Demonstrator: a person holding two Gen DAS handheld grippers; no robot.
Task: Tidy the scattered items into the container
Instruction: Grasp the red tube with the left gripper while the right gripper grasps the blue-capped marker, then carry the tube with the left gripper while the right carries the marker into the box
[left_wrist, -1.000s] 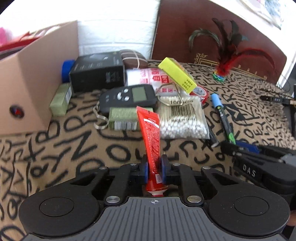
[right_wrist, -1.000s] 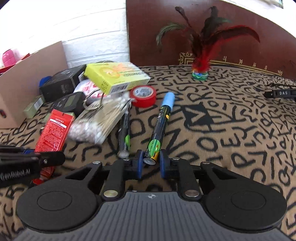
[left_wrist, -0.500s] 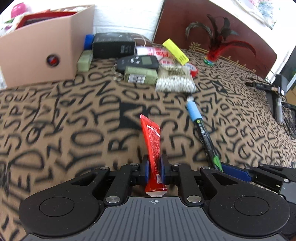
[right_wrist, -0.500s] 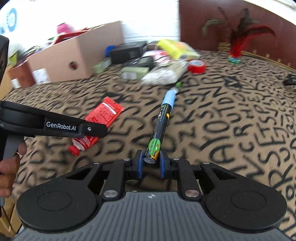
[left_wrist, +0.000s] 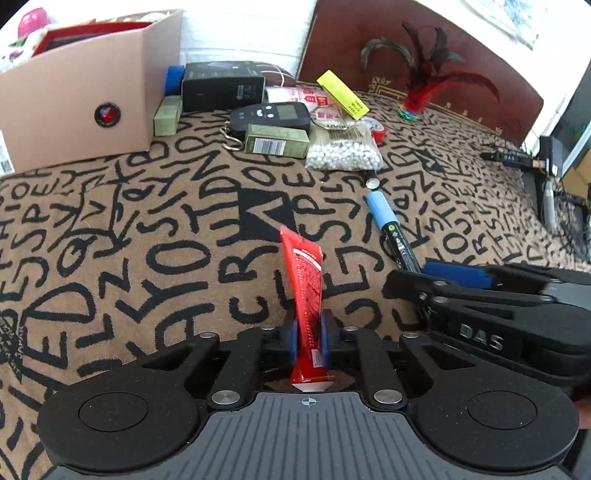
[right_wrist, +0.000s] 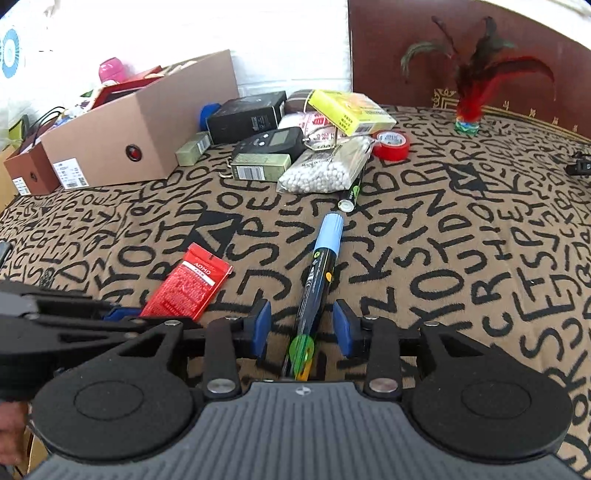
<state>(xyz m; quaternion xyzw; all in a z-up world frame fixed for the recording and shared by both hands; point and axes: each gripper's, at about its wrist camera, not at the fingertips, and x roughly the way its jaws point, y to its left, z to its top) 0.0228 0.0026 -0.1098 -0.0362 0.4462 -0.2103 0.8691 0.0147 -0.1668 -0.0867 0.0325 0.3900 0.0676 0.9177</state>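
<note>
My left gripper (left_wrist: 308, 332) is shut on a red tube (left_wrist: 304, 280), also seen in the right wrist view (right_wrist: 188, 286). My right gripper (right_wrist: 301, 326) is open, its blue pads apart on either side of a black marker with a light-blue cap (right_wrist: 319, 273); the marker lies between them on the patterned cloth and shows in the left wrist view (left_wrist: 391, 230) too. The cardboard box (left_wrist: 81, 103) stands at the far left, also in the right wrist view (right_wrist: 147, 125), with several things inside.
A pile lies beside the box: black box (left_wrist: 221, 86), green carton (left_wrist: 277, 142), digital scale (left_wrist: 271, 114), bag of cotton swabs (left_wrist: 343, 149), yellow box (right_wrist: 351, 110), red tape roll (right_wrist: 391, 144), a second pen (right_wrist: 351, 195). A feather shuttlecock (right_wrist: 469, 107) stands at the back.
My right gripper has opened and let go of the marker, which now lies loose between the pads. Both grippers moved closer to the pile; the left still holds the red tube.
</note>
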